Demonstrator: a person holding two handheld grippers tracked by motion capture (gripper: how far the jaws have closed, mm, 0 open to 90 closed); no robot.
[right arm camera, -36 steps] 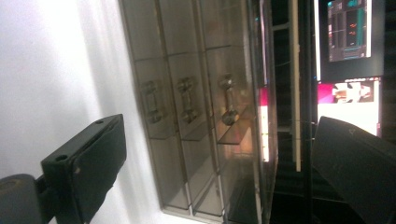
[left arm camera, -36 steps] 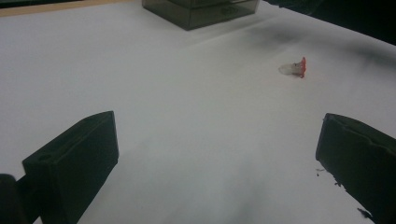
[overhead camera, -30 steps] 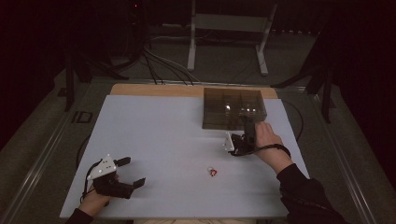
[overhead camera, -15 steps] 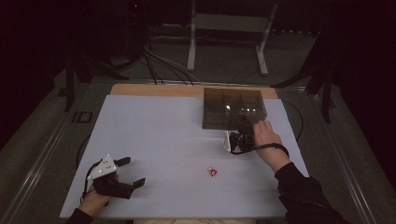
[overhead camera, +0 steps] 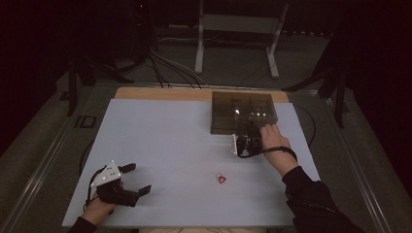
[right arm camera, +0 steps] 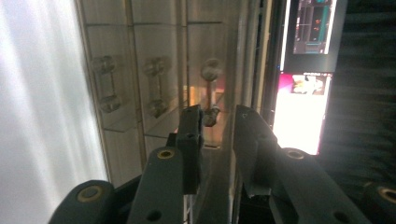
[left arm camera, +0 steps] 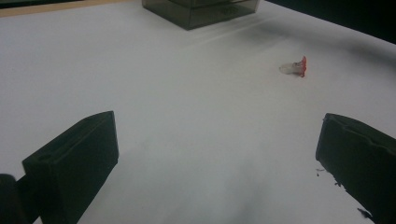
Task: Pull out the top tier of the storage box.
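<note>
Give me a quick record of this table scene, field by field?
Surface: white table
Container: smoky clear box with compartments, at the far right
Loose item: small red and clear piece, lying alone near the middle front
Left gripper: open, low over the front left corner, holding nothing
Right gripper: at the box's near edge, jaws narrowly apart around its wall

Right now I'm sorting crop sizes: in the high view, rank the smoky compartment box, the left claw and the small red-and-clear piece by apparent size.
1. Smoky compartment box
2. Left claw, nearer the camera, so its true size is unsure
3. Small red-and-clear piece
</note>
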